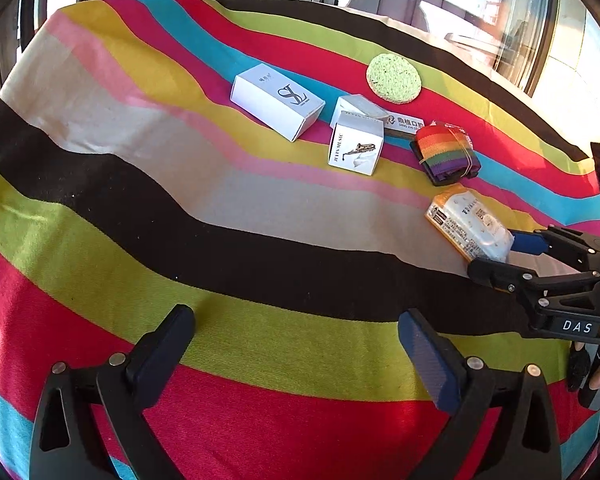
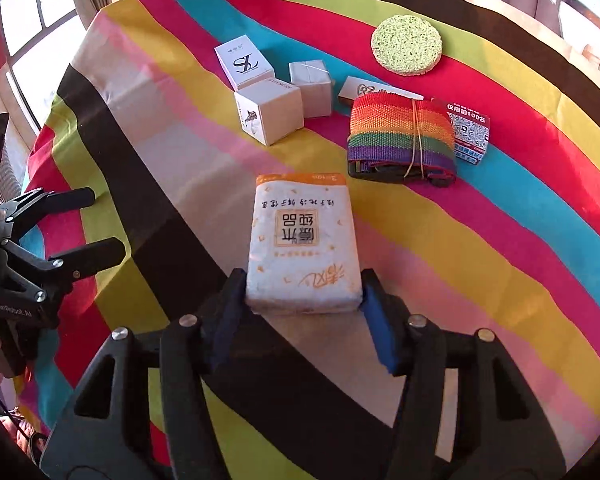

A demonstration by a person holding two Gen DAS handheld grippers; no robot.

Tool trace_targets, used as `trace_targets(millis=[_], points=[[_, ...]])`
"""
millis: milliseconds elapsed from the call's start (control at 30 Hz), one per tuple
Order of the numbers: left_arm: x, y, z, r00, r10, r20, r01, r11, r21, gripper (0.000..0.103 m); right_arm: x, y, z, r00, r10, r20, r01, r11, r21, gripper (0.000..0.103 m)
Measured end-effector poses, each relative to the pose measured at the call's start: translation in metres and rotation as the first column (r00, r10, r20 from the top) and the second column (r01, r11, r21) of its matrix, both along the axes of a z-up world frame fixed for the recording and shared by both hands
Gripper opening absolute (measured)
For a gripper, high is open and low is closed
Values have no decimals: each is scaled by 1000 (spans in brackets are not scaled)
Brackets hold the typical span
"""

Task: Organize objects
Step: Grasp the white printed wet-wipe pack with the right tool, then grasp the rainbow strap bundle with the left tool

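A white and orange tissue pack (image 2: 304, 240) lies on the striped tablecloth (image 2: 480, 280). My right gripper (image 2: 303, 284) is shut on its near end, one pad pressed against each long side. In the left wrist view the same pack (image 1: 468, 222) sits at the right with the right gripper (image 1: 494, 254) clamped on its end. My left gripper (image 1: 296, 320) hangs over the green and red stripes, open wide with nothing between its fingers. It also shows at the left edge of the right wrist view (image 2: 106, 220).
Beyond the pack lie a rainbow strap roll (image 2: 400, 136), a small red printed box (image 2: 470, 132), a flat white box (image 2: 374, 90), a plain box (image 2: 312, 86), a white cube (image 2: 270, 114), a white logo box (image 2: 244, 62) and a round green sponge (image 2: 406, 46).
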State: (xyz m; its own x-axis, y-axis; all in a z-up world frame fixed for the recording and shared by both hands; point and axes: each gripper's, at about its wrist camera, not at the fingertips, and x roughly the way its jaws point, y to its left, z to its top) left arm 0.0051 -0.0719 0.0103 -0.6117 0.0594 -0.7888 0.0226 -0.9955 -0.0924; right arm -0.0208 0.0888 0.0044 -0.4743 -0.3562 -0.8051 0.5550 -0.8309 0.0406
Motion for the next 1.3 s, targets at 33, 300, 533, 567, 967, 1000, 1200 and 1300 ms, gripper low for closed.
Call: trace_targets(millis=[33, 300, 533, 567, 967, 1000, 1200, 1300], points=[[0, 1, 0, 1000, -1, 3, 1, 1000, -10, 103, 1, -2, -1, 1000, -3, 2, 3, 1000, 0, 70], [-5, 11, -3, 999, -4, 34, 7, 996, -92, 103, -11, -3, -4, 999, -39, -34, 42, 997, 67, 55], [-41, 54, 8, 982, -185, 49, 190, 969, -159, 103, 28, 67, -4, 976, -217, -32, 218, 975, 36, 55], [-49, 68, 12, 966, -255, 30, 256, 948, -187, 103, 32, 72, -4, 974, -224, -35, 225, 974, 34, 55], [-155, 178, 20, 728, -684, 56, 637, 644, -423, 103, 40, 78, -7, 969, -238, -72, 240, 971, 19, 56], [-165, 179, 17, 719, -690, 79, 656, 637, -405, 103, 40, 78, -7, 969, -238, -73, 240, 971, 20, 56], [-190, 178, 0, 732, -664, 153, 681, 701, -211, 100, 39, 82, -7, 968, -241, -70, 242, 970, 15, 56], [-173, 165, 8, 747, -654, 121, 663, 746, -61, 97, 38, 85, -6, 967, -247, -64, 248, 969, 6, 57]])
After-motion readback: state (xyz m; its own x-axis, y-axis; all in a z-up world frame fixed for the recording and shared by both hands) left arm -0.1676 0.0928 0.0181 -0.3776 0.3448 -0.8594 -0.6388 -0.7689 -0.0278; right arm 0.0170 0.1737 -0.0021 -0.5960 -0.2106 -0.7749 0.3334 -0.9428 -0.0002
